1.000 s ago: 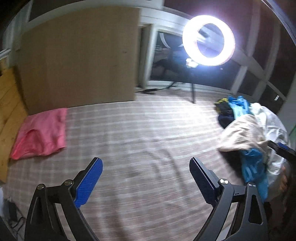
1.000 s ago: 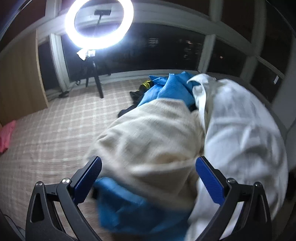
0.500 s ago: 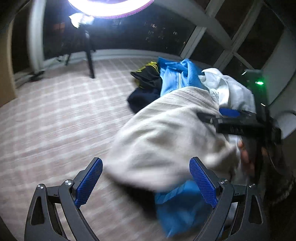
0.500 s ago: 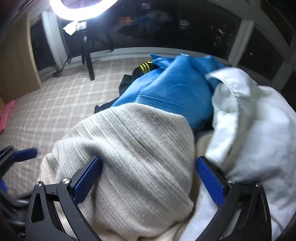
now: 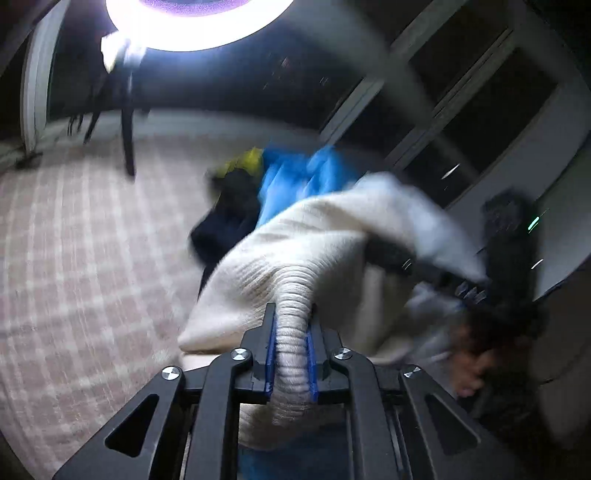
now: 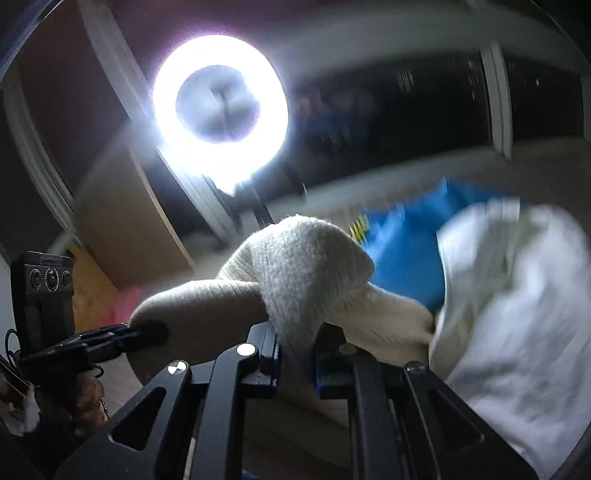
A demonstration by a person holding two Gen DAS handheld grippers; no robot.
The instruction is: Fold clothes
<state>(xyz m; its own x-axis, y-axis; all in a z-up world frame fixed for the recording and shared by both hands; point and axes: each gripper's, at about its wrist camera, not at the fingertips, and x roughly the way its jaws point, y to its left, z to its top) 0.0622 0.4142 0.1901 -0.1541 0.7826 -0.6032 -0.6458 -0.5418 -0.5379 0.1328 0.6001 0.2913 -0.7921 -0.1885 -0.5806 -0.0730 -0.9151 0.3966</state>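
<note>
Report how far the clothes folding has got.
Done: nothing visibly folded in these views.

In hand: the left gripper and right gripper are each closing on a bunch of the cream ribbed knit sweater, pulled up from the pile.

Left: spreading and folding it, then the bright blue garment, white shirt and dark garment with yellow trim, all heaped on the checked cover.

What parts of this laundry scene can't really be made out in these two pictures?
- Cream sweater: its overall shape; bunched in the left claw and right claw.
- Dark garment with yellow, left view: motion blur hides what it is.
- Blue garment, right view: mostly covered by the sweater and white cloth.
- Ring light, left view: cut by the top edge.
</note>
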